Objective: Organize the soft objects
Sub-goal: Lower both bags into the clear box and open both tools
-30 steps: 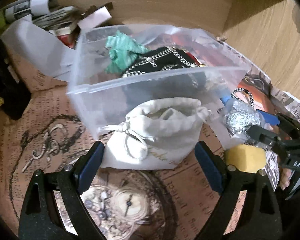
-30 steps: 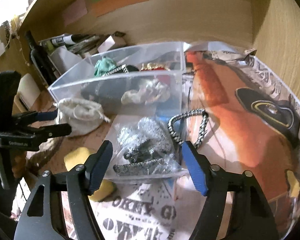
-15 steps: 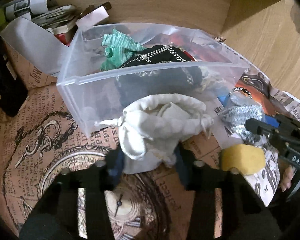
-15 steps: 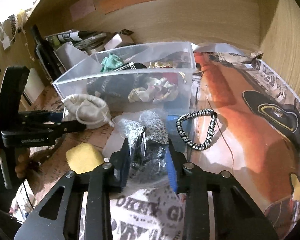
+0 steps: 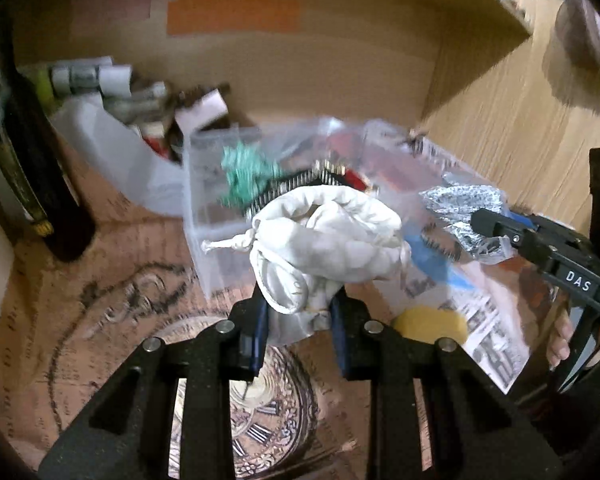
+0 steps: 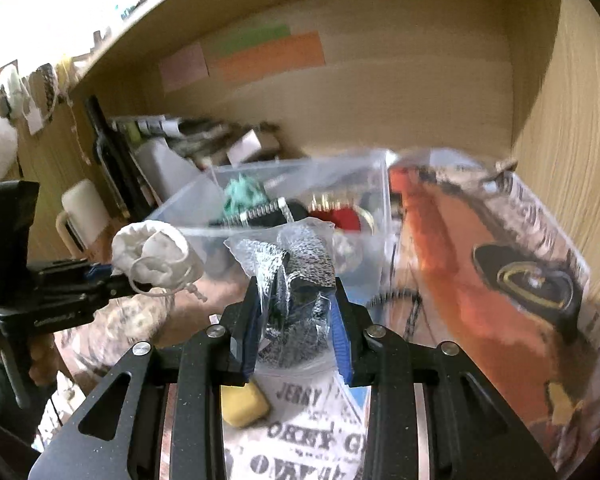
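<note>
Clear bin (image 6: 382,200) holds green cloth (image 6: 242,196).

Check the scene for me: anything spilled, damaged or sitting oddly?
No spill or damage visible. The yellow sponge still lies loose on the newspaper, outside the clear bin. Left gripper holds the white pouch; right gripper holds the bagged grey fabric.
</note>
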Demonstrator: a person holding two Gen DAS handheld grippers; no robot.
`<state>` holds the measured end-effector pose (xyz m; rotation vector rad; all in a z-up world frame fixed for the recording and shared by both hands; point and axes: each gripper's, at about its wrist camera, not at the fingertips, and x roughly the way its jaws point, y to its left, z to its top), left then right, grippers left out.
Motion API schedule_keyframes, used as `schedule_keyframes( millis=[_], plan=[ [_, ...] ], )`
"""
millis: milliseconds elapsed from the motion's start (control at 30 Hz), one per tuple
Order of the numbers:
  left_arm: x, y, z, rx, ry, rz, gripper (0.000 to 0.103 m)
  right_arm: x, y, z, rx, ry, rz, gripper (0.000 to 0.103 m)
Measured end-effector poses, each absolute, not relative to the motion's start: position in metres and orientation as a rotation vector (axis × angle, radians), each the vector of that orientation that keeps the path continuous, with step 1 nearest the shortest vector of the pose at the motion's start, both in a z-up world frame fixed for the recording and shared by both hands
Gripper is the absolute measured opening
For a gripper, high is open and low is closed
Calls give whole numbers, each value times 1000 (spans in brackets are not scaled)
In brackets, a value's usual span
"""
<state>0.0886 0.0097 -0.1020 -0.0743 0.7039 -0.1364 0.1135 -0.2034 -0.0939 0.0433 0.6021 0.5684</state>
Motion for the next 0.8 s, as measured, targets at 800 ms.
schedule_keyframes(
  millis=[800],
  plan=[
    [170, 32, -70, -101, 654, -30, 27, 183, -162, -56, -8, 486, 544, 29]
  ],
)
